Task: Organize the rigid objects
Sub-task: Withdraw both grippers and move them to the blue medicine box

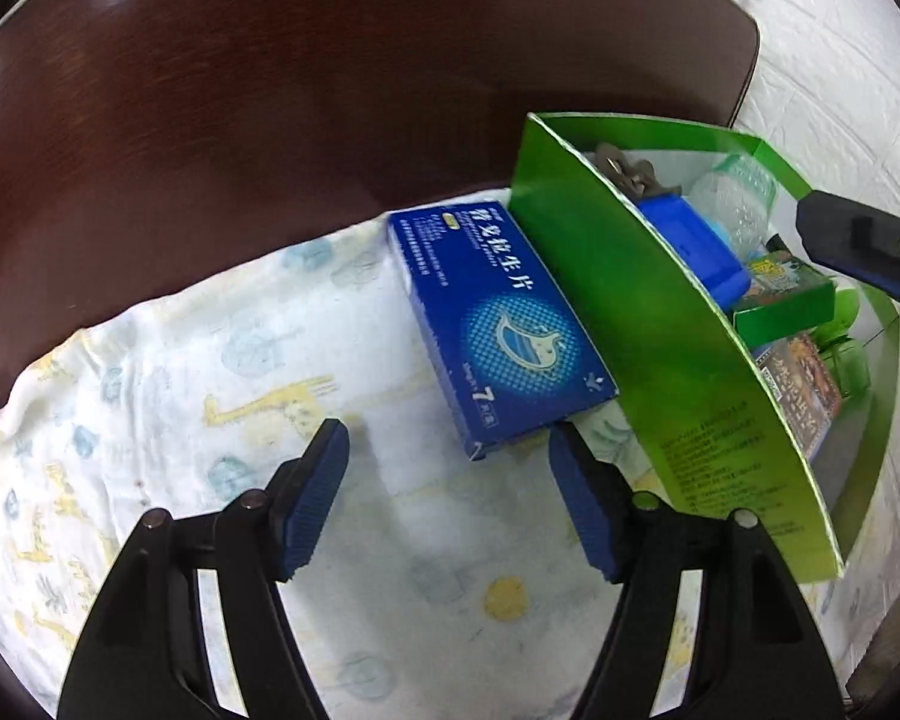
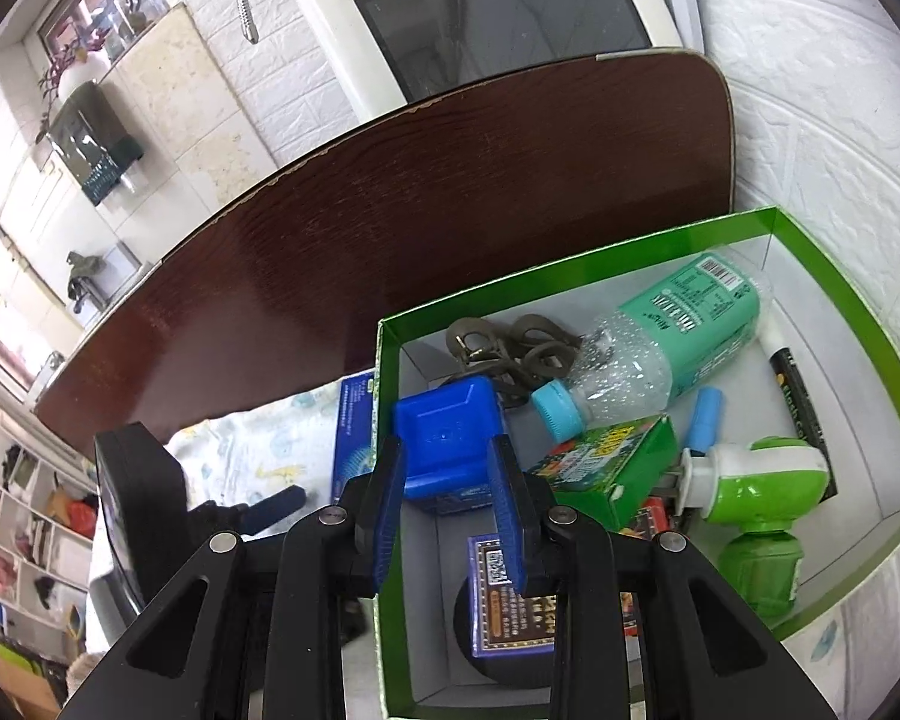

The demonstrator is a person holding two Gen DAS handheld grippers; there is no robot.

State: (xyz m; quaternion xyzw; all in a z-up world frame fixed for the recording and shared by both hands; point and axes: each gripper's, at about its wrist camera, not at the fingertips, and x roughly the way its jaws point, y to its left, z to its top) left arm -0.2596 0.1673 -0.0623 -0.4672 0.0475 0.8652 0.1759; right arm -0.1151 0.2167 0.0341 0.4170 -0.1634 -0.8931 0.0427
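Observation:
A blue medicine box [image 1: 498, 318] lies flat on the patterned cloth [image 1: 180, 420], against the outer wall of the green cardboard box [image 1: 642, 324]. My left gripper [image 1: 450, 438] is open and empty, just short of the medicine box's near end. My right gripper [image 2: 447, 456] hovers over the green box [image 2: 870, 348]; its pads [image 2: 390, 498] stand on either side of a blue plastic container [image 2: 447, 426], apart from it. Inside the box lie a clear bottle with a green label [image 2: 660, 336], a small green carton [image 2: 618, 468], a green plug-in device [image 2: 762, 480] and a purple card box [image 2: 510, 600].
A dark wooden board [image 1: 270, 120] stands upright behind the cloth and box. A white appliance with a dark screen [image 2: 498, 18] stands behind it against the white brick wall [image 2: 822, 120]. Metal hooks [image 2: 510, 342], a marker [image 2: 798, 396] and a small blue cylinder [image 2: 705, 420] also lie in the box.

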